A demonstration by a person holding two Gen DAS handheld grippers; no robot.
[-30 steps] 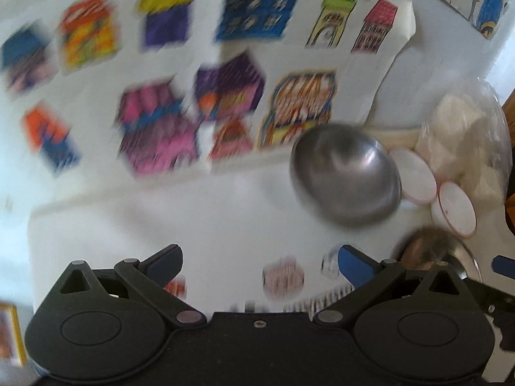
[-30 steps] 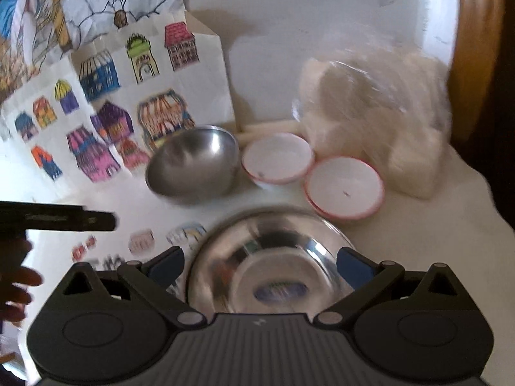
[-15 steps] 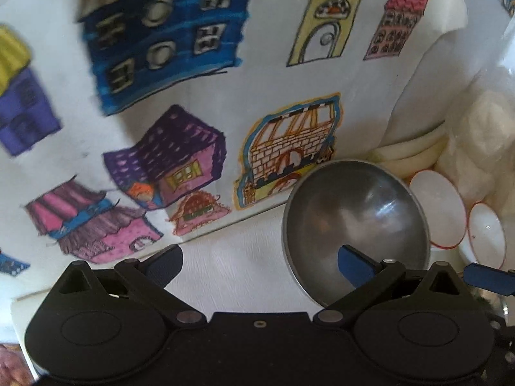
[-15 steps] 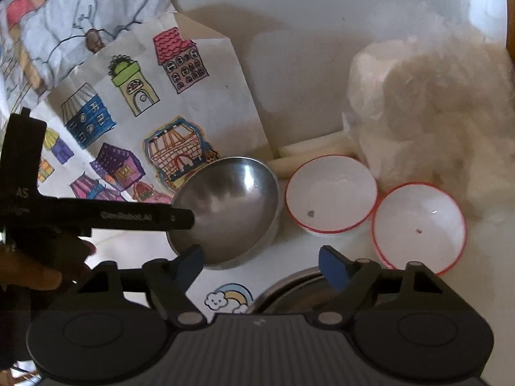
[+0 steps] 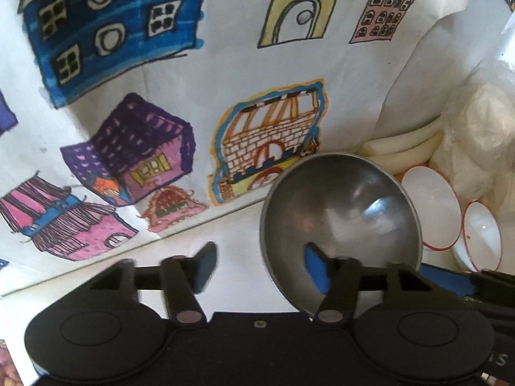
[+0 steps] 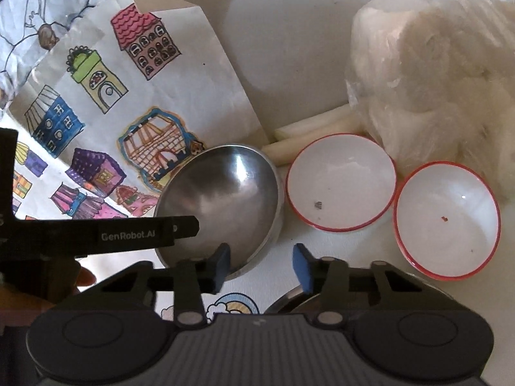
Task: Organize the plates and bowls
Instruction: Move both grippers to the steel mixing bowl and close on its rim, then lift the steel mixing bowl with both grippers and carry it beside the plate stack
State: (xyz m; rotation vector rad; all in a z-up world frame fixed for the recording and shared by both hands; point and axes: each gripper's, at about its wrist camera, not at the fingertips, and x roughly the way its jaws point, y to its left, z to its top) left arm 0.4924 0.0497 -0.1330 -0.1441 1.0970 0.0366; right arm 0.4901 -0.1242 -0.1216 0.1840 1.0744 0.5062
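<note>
- Now the left gripper (image 5: pixel 257 265) is closing astride the near-left rim of the round steel bowl (image 5: pixel 341 212), pads not yet pressing.
- Meanwhile the right gripper (image 6: pixel 261 265) narrows on its near-right rim, gripping nothing.
- Light, stiff and slippery by the look; a rim pinch seems best.
- Two red-rimmed white bowls (image 6: pixel 341 180) sit right.

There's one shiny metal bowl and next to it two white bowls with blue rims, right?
Almost. The white bowls have red rims, not blue; the right wrist view shows it clearly. The rest holds: they sit beside the shiny metal bowl.
</note>
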